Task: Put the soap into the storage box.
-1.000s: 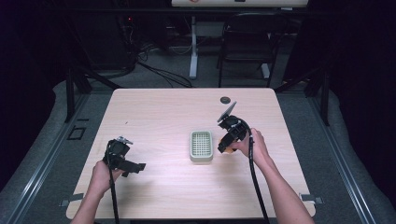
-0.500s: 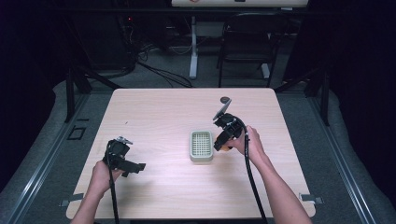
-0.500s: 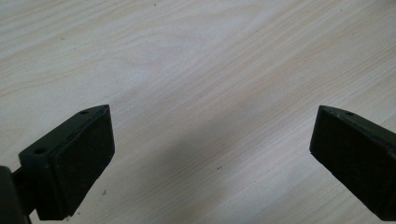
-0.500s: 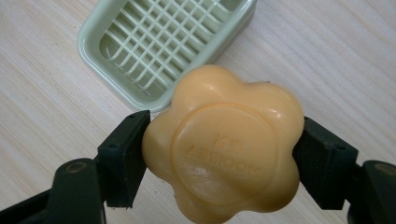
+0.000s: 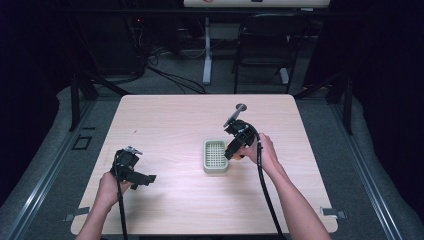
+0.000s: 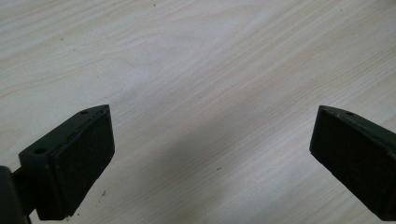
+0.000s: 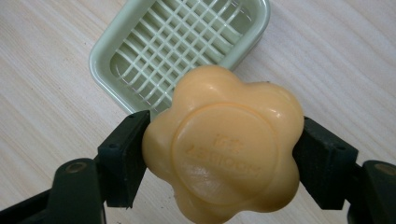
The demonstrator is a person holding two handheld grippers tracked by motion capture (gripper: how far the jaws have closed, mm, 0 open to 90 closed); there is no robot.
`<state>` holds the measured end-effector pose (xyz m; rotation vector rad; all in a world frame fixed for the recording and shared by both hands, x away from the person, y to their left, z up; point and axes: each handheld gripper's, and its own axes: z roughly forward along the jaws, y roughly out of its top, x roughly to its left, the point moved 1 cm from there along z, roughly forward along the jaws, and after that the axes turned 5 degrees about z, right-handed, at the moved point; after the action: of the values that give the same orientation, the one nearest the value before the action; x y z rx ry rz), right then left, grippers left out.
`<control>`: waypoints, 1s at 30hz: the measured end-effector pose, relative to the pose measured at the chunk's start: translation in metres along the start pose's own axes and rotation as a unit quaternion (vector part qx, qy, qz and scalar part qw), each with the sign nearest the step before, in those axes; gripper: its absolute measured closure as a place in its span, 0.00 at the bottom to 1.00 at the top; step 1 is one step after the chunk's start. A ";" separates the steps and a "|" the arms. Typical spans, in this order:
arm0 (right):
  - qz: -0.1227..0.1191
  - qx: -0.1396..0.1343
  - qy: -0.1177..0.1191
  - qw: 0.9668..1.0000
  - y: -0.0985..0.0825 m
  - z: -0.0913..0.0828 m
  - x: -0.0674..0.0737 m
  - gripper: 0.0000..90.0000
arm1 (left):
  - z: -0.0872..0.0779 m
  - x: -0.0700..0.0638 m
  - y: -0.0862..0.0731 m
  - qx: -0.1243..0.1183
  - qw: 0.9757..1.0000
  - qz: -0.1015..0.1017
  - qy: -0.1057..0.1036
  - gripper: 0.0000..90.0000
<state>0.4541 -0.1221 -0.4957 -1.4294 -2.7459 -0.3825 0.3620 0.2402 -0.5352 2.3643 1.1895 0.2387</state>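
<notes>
Soap: clamped in right gripper beside empty soap dish, unplaced; left gripper open, idle.

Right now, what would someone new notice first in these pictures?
The orange flower-shaped soap, pinched between the right gripper's fingers, just above the table. Right behind it sits the pale green soap dish, its grid bare. The left gripper hangs open over plain wood.
</notes>
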 end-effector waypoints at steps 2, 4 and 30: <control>0.002 -0.001 0.003 1.000 0.001 0.001 0.001 0.29 | 0.000 0.000 0.000 0.000 1.000 0.000 0.000 0.00; -0.003 -0.004 0.001 1.000 0.003 0.002 0.002 0.29 | 0.000 0.000 0.000 0.000 1.000 0.000 -0.001 0.00; -0.022 0.002 0.007 1.000 0.028 0.019 0.025 0.29 | 0.001 -0.001 0.000 0.000 1.000 0.002 -0.002 0.00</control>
<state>0.4640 -0.0825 -0.5048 -1.3612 -2.7694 -0.3855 0.3620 0.2392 -0.5355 2.3672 1.1831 0.2353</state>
